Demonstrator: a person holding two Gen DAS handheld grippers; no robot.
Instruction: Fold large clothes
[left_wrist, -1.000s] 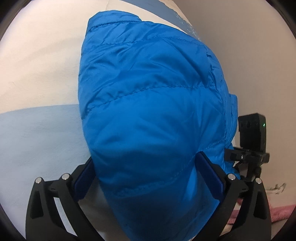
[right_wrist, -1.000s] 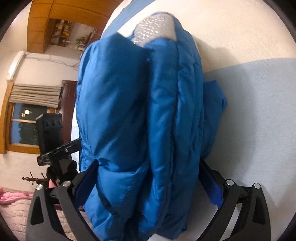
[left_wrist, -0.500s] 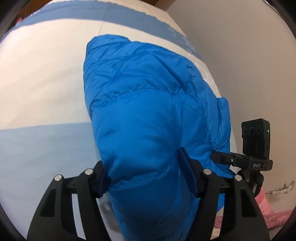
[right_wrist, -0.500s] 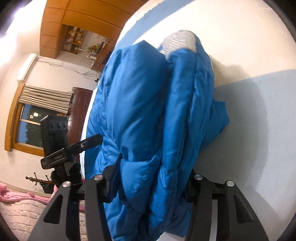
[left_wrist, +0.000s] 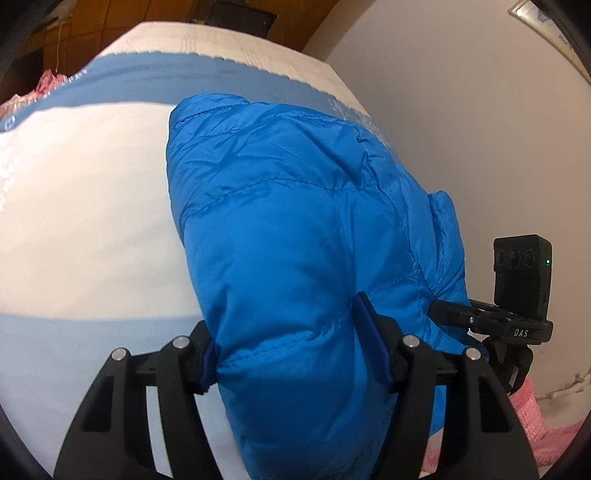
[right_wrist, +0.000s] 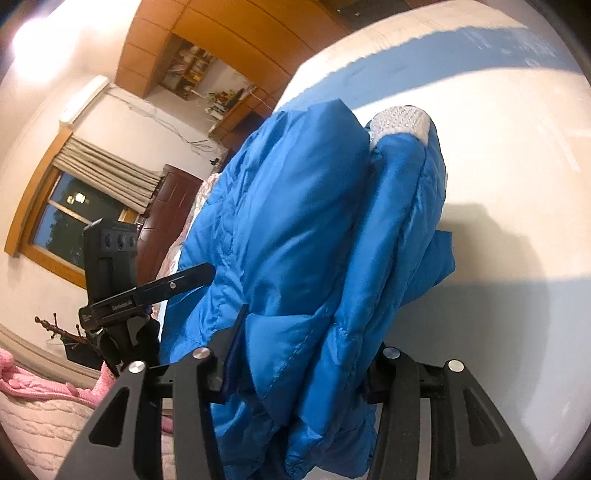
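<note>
Both hand-held grippers are seen clamped on a bulky blue quilted jacket. Left hand-held gripper is pointed steeply downward, its black linkage arms spread in a V at the bottom of the left wrist view; its blue-padded fingers are pressed into either side of a rounded, stuffed fold of the jacket, and the fabric is visibly pinched in between them. Right hand-held gripper is tilted less steeply and rolled to one side, so that the room appears slanted in its view; its jaws have just been closing, and several stacked layers of the jacket are squeezed between its fingers.

The jacket is held bunched and raised above a bed, with only its far end near the cover and a shadow cast beneath it in the right wrist view. The bed's cover is smooth and matte, banded in cream and pale blue. The jacket's shell is glossy, slippery-looking nylon, stitched into puffy horizontal channels and finely creased. A grey, dotted mesh lining is exposed at the jacket's far end. A small black camera block on a tripod is seen just beside the bed, with pink knitted fabric below it.
</note>
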